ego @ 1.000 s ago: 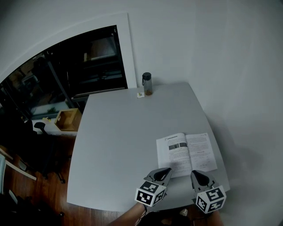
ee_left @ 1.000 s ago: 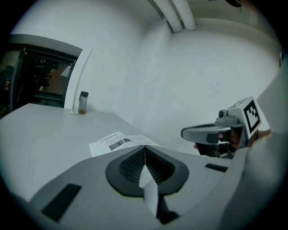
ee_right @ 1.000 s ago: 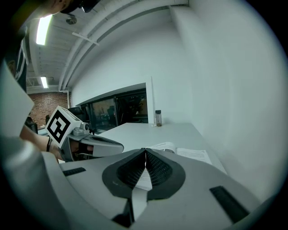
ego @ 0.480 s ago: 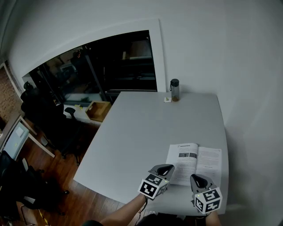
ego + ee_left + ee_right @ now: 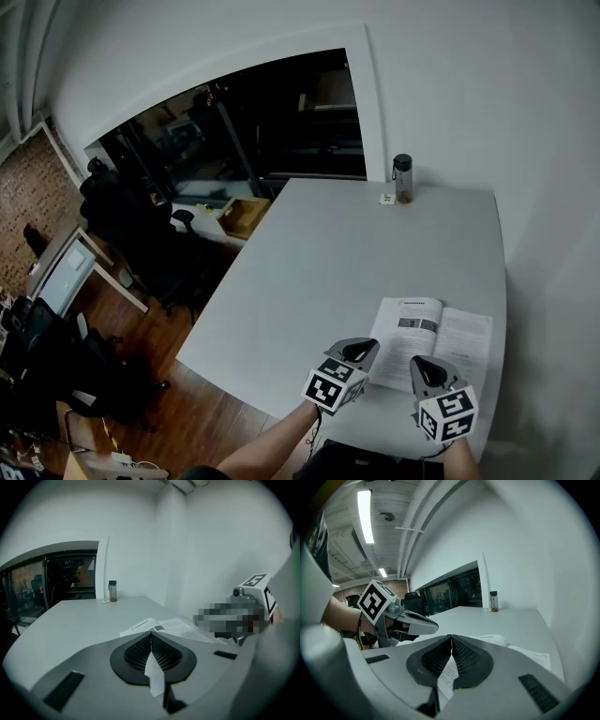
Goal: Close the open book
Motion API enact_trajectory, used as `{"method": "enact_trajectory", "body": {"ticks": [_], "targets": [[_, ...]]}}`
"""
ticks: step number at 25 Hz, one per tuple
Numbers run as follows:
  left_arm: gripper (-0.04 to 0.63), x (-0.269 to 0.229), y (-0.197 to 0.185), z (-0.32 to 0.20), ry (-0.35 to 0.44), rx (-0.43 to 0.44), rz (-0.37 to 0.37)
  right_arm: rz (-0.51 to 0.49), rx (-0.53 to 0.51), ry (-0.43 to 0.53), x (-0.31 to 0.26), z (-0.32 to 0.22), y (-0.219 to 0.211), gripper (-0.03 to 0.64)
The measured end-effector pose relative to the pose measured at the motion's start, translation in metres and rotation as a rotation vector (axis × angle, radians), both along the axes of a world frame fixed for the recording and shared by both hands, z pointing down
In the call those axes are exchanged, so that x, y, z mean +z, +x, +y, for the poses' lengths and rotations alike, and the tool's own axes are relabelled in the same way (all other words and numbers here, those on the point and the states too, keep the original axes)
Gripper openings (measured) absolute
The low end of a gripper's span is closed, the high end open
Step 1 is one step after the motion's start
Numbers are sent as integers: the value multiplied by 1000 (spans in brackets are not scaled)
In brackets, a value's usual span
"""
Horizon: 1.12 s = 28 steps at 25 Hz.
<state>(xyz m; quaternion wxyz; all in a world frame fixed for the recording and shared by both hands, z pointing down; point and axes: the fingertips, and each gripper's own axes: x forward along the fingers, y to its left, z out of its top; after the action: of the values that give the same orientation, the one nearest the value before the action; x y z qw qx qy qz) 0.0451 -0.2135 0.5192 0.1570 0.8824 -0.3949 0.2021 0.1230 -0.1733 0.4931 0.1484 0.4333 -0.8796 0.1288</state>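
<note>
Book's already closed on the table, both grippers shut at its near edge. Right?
Not quite: the book lies open, pages up, as the head view shows. The rest holds: it is on the table, with the left gripper and right gripper shut at its near edge.

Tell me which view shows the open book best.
The head view: the open book lies flat, both pages seen from above. The left gripper view shows it at a low slant; the right gripper view shows only parts of it.

The book's (image 5: 439, 336) print is too small to read. The right gripper (image 5: 425, 367) hides part of its near edge.
</note>
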Motion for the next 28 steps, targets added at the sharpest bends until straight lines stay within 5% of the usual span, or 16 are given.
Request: {"method": "enact_trajectory", "body": {"ticks": [10,15,22,28], "targets": [[5,69,1,-78,-72,225,-56,69,154,-84,31,-12,-11,5],[7,93,7,-127,-89,240,-20,96,231,-128,40,-12,-16,5],[226,119,21,-165,-132,285,-53,118,287,-154,47,-11,-13,5],[255,127,33,-168,-202,344,-101,115,301,-168,51,-13,-4,5]]}}
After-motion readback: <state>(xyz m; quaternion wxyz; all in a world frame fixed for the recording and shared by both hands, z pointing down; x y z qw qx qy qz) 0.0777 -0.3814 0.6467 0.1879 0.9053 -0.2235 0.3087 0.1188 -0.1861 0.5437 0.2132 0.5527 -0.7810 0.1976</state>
